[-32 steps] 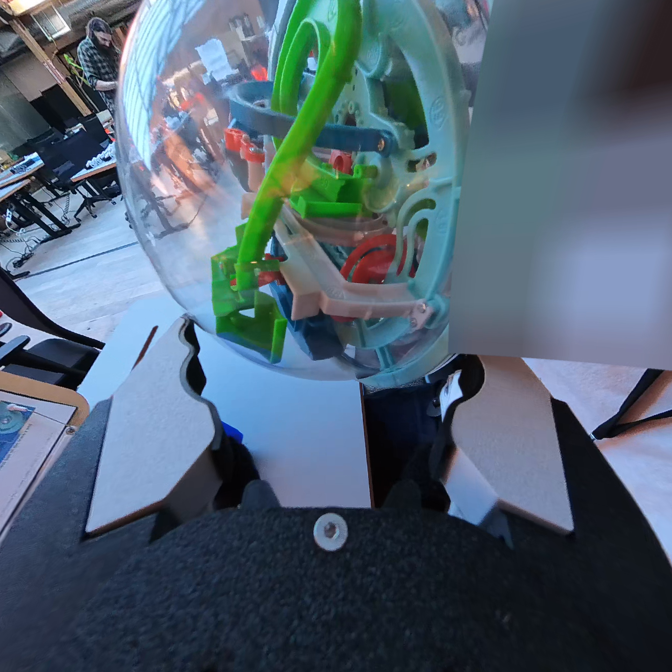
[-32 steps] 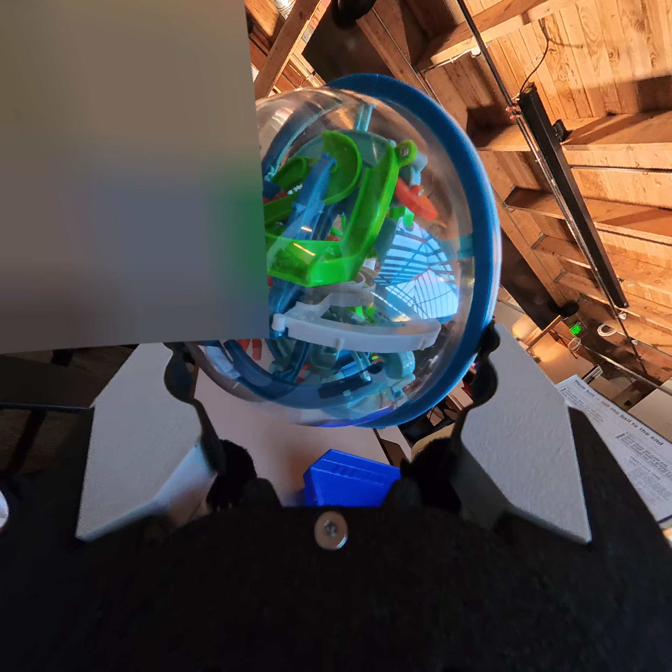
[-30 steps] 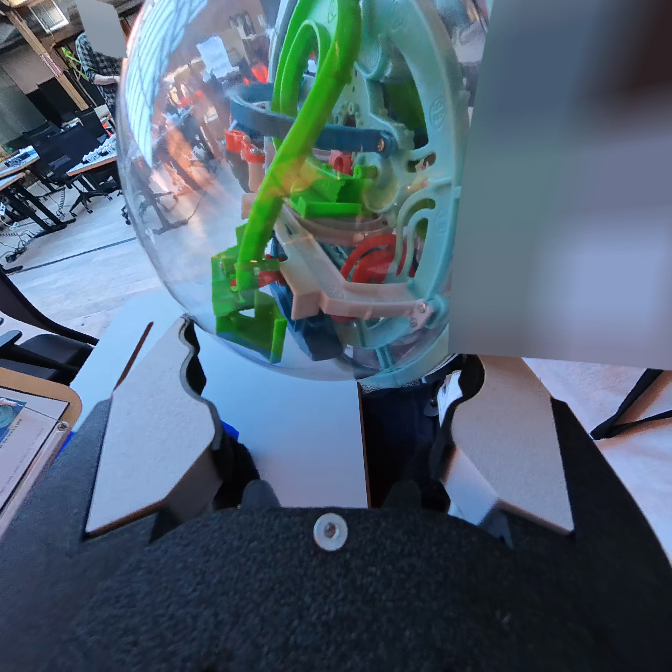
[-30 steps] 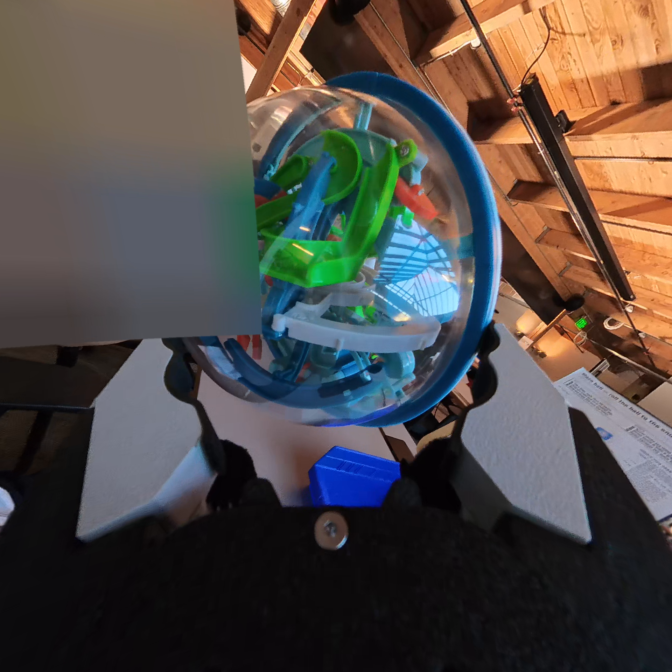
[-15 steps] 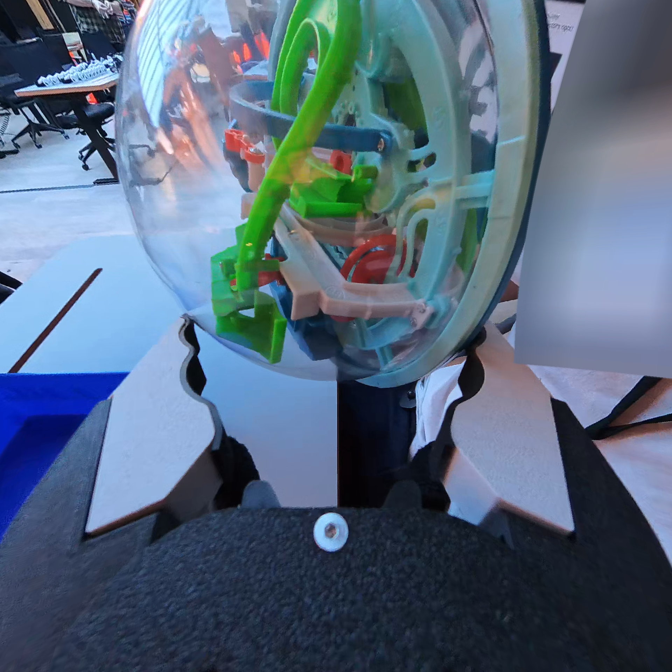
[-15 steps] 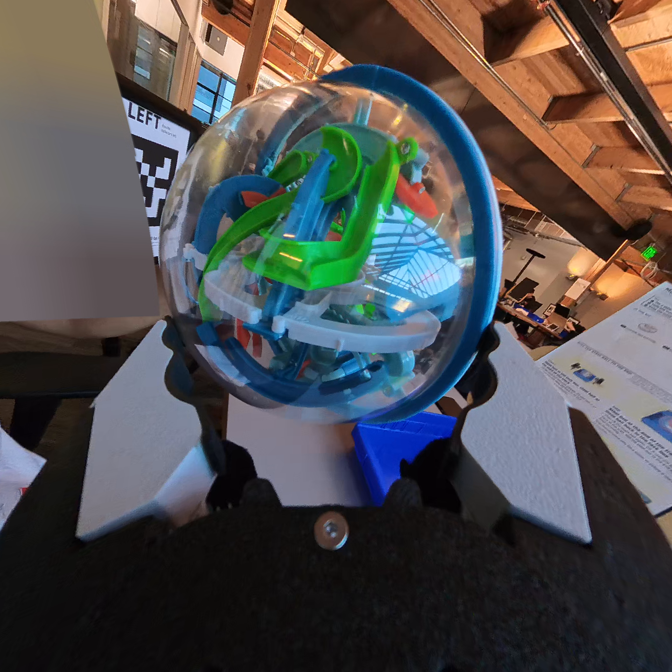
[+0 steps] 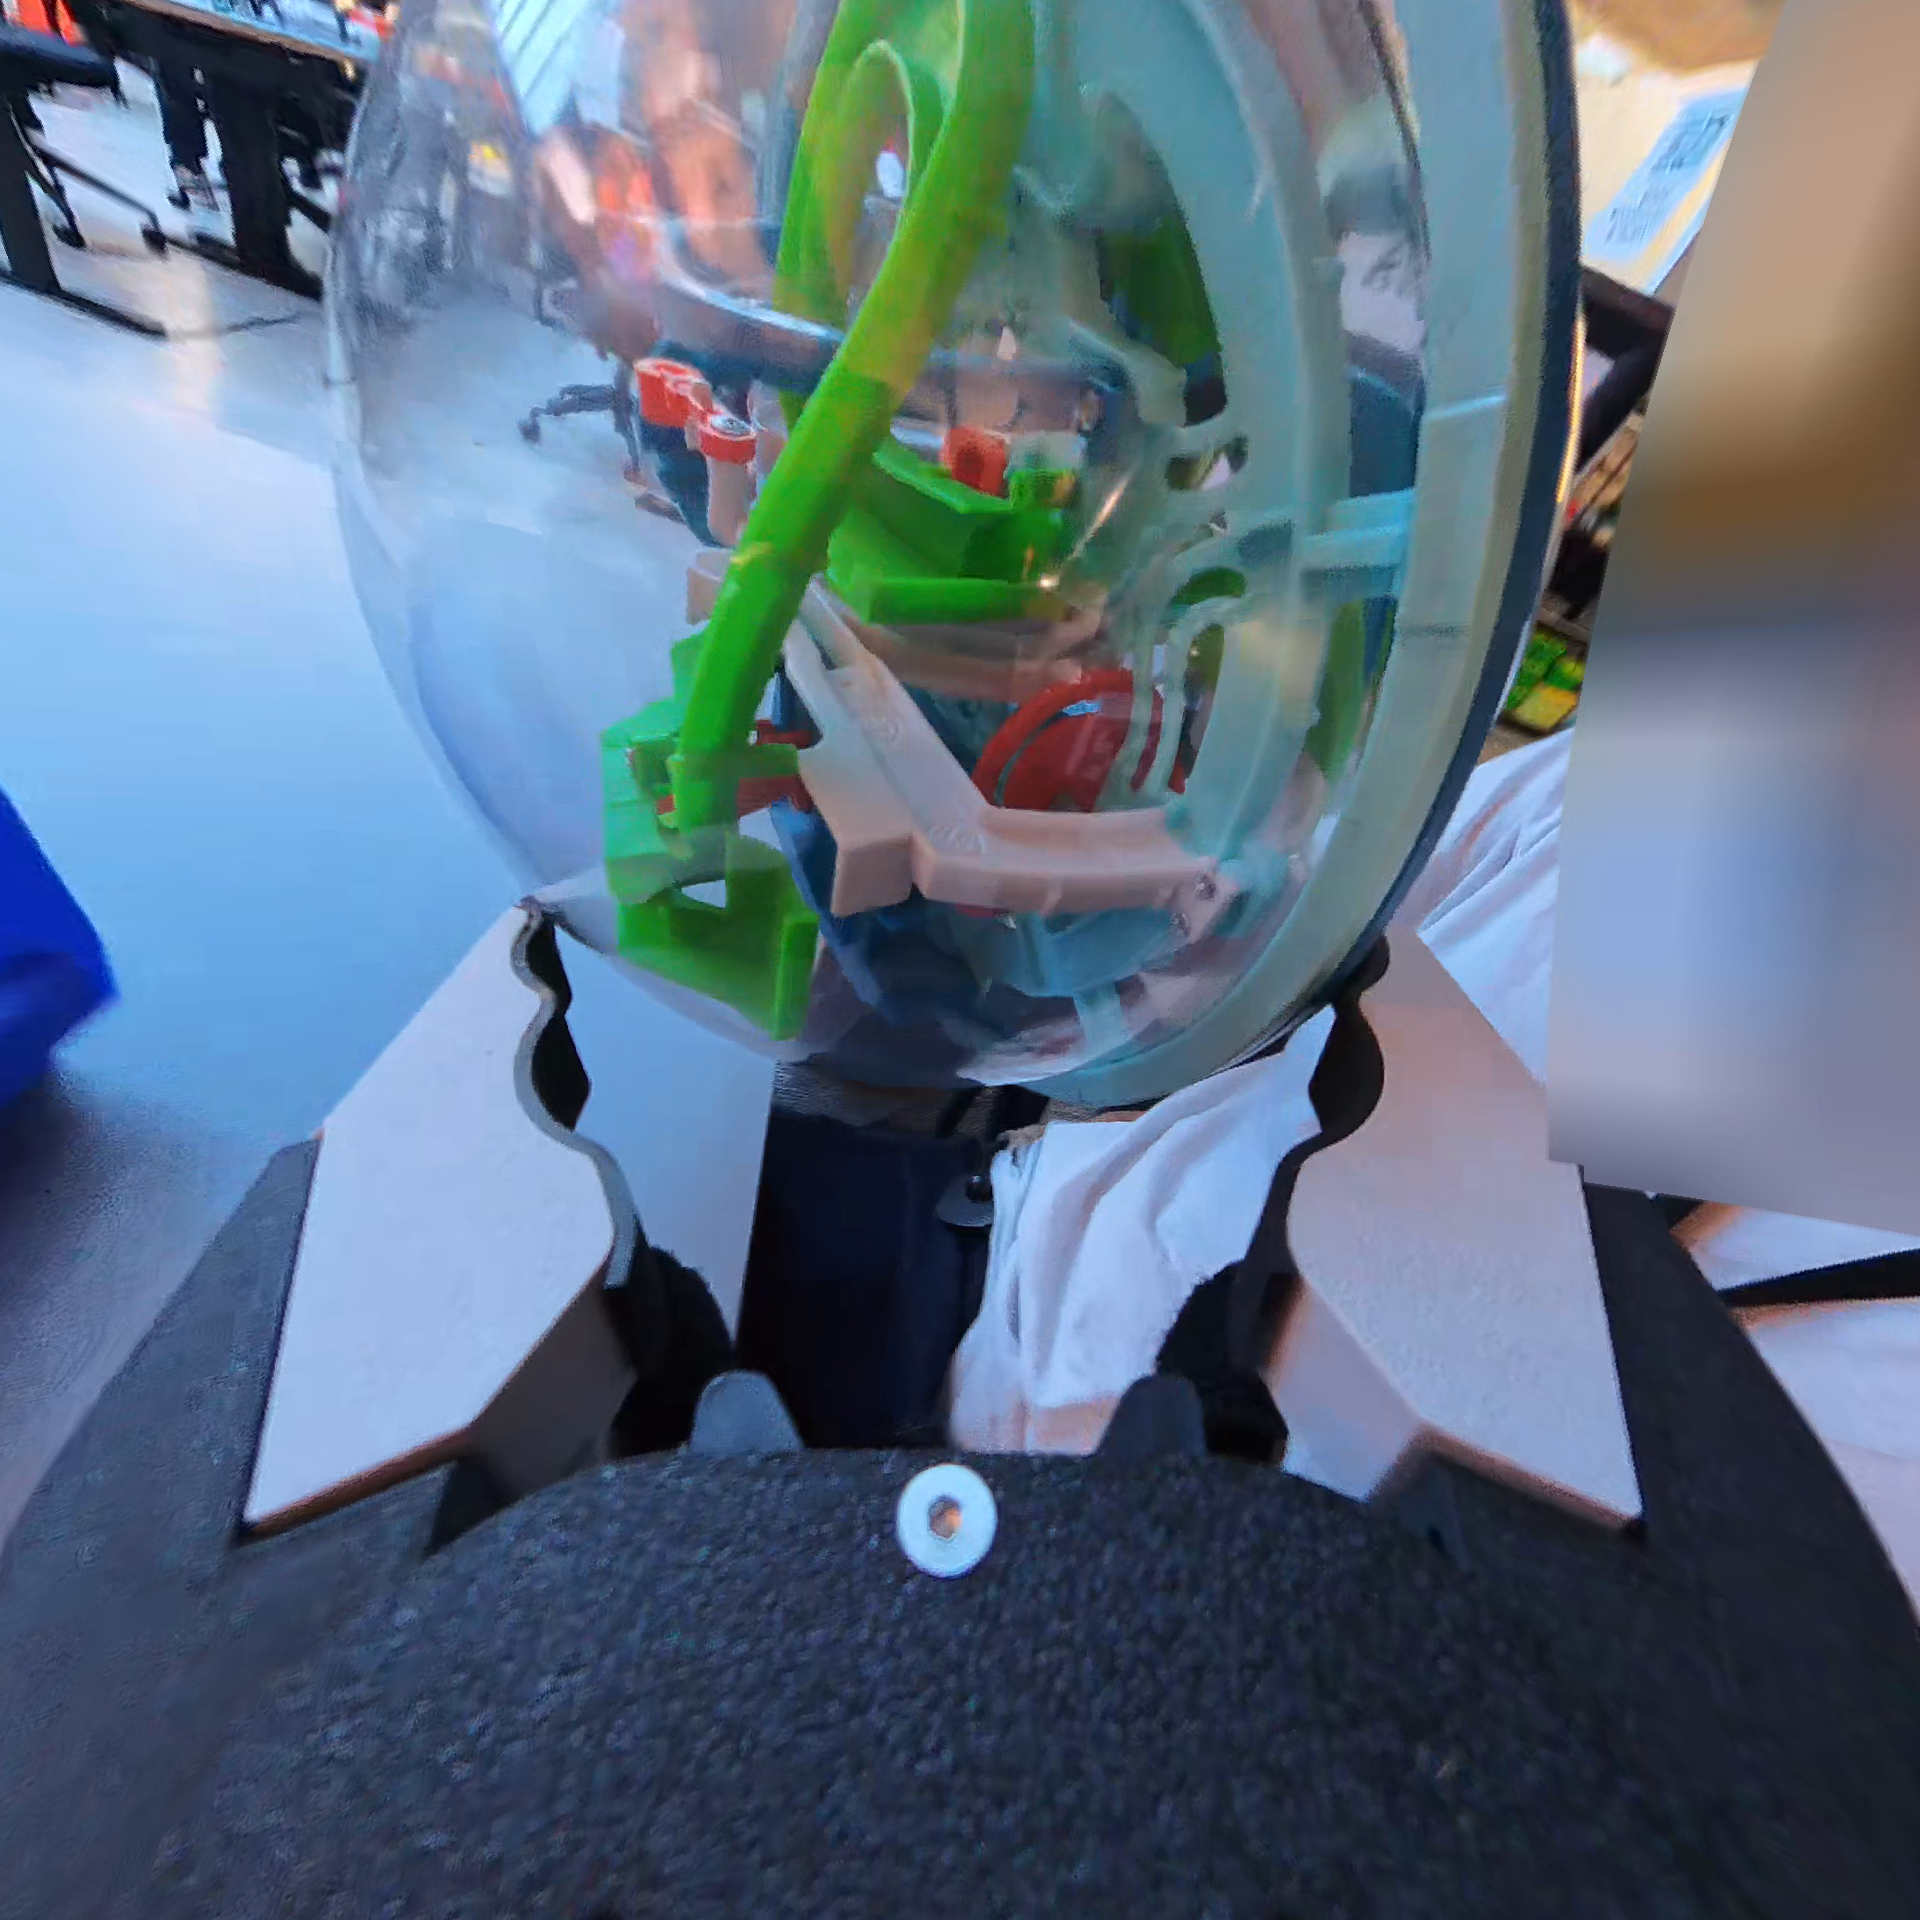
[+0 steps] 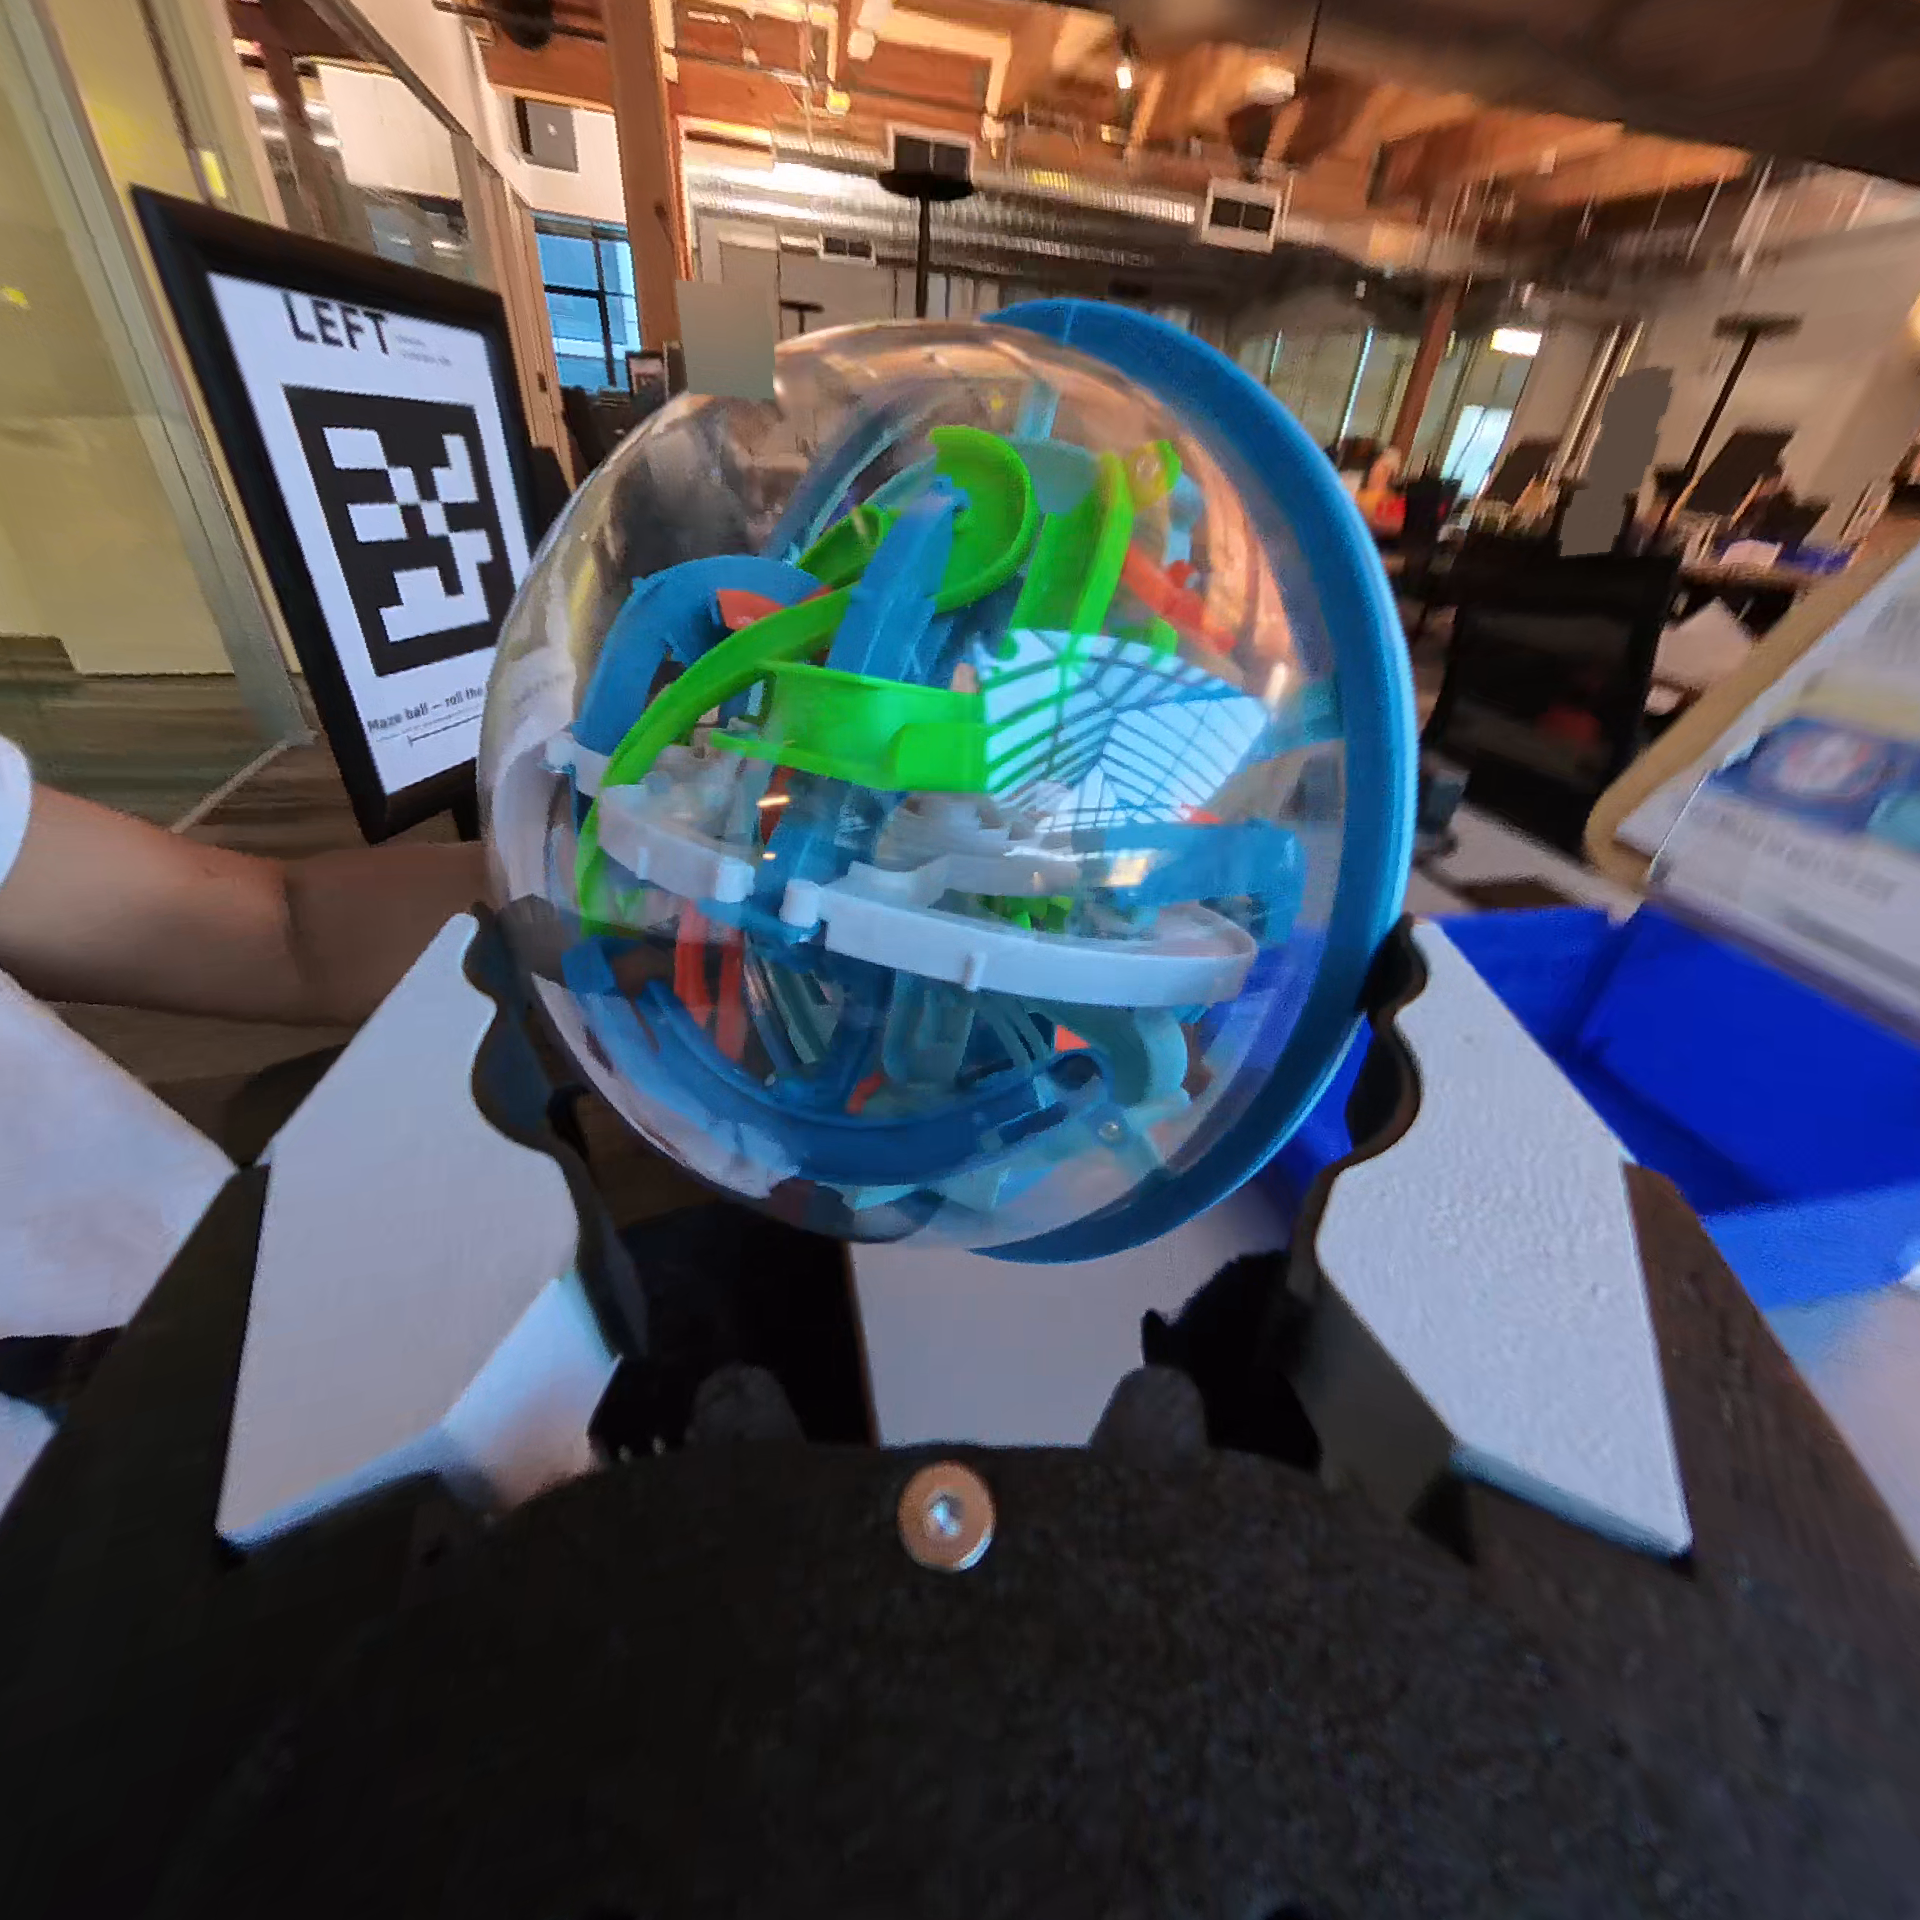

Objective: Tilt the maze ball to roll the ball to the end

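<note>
Holding the maze ball between them in the air, the left gripper and the right gripper each press both fingers wide apart against the clear sphere. A blue bin sits just behind, beside a framed marker sign.

Maze ball between left jaws

Support: white tabletop
Runs under and left of the left jaws; blue bin sits on it, just right of the right jaws, papers beyond.
</note>
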